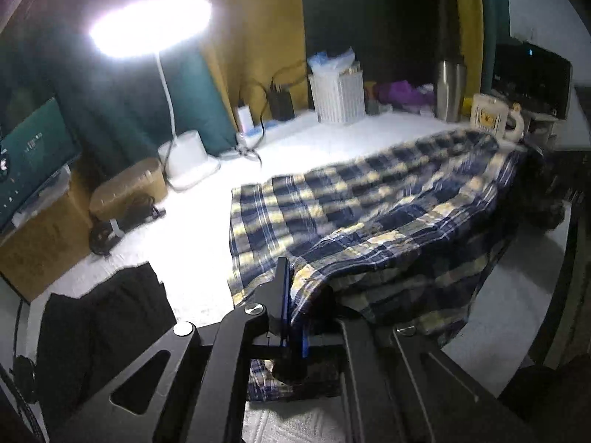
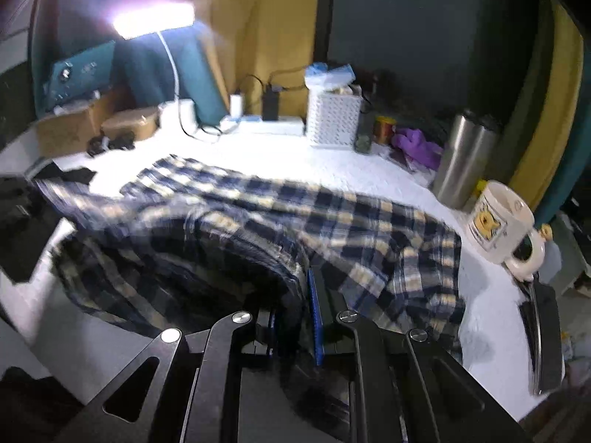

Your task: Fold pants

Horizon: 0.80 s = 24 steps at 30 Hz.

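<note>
Now we carry the fold: left gripper (image 1: 291, 295) and right gripper (image 2: 295, 295) each pinch the pants (image 1: 369, 199) edge; lift level, keep cloth taut ahead

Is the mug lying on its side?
No, the mug stands upright on the white table beside the plaid pants.

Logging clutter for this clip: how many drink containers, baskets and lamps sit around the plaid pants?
Mugs: 1, white mug
Steel tumblers: 1, steel tumbler
Baskets: 1, white basket
Lamps: 1, desk lamp
Total: 4
</note>
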Available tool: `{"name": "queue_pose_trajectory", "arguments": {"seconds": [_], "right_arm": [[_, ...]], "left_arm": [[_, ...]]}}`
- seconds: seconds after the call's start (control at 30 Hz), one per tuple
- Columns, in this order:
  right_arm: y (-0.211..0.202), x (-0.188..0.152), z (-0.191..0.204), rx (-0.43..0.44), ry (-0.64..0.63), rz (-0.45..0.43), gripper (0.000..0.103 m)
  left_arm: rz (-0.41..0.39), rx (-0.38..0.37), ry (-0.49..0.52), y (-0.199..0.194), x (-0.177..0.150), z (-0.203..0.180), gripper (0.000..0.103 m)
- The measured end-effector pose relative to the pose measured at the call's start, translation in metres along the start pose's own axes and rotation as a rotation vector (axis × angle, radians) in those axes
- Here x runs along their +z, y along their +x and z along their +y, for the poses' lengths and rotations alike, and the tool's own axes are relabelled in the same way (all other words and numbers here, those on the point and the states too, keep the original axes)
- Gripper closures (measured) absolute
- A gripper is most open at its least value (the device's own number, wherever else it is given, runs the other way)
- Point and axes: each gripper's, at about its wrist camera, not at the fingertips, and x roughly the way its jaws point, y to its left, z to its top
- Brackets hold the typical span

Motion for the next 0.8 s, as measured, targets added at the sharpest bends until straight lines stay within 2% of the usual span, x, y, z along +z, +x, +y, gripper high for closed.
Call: {"name": "queue_pose_trajectory", "arguments": {"seconds": [0.03, 0.07, 0.1, 0.13, 0.27, 0.37, 0.57, 0.6, 0.67, 0.73, 0.8], "right_arm": [[0.005, -0.008, 0.005, -0.052, -0.025, 0.005, 0.069], [0.008, -0.014, 0.008, -0.097, -0.047, 0.005, 0.038], [0.011, -0.017, 0.008, -0.123, -0.057, 0.003, 0.023], [0.013, -0.024, 0.008, -0.162, -0.063, -0.01, 0.013], [0.016, -0.041, -0.009, -0.21, -0.031, -0.013, 0.013], [0.011, -0.046, -0.016, -0.232, -0.045, -0.032, 0.013], [-0.006, -0.051, -0.028, -0.216, -0.017, -0.071, 0.013], [-0.008, -0.052, -0.03, -0.199, -0.004, -0.069, 0.013], [-0.012, -0.054, -0.038, -0.109, 0.07, -0.063, 0.013], [-0.015, -0.056, -0.049, 0.012, 0.159, -0.058, 0.011], [-0.017, -0.057, -0.051, 0.054, 0.184, -0.046, 0.01]], "left_arm": [[-0.013, 0.002, -0.001, -0.004, 0.004, 0.001, 0.1], [-0.023, 0.004, -0.001, -0.006, 0.007, 0.001, 0.101], [-0.031, 0.009, 0.0, -0.008, 0.009, 0.002, 0.101], [-0.04, 0.016, 0.0, -0.01, 0.012, 0.003, 0.101], [-0.053, 0.019, -0.011, -0.015, 0.017, 0.009, 0.101], [-0.054, -0.01, -0.013, -0.017, 0.019, 0.006, 0.101], [-0.072, -0.015, 0.0, -0.023, 0.025, -0.003, 0.101], [-0.074, -0.016, 0.002, -0.023, 0.026, -0.004, 0.101], [-0.079, -0.006, 0.01, -0.024, 0.028, -0.006, 0.101], [-0.082, 0.005, 0.015, -0.023, 0.031, -0.005, 0.101], [-0.081, 0.016, 0.014, -0.02, 0.035, -0.002, 0.101]]}}
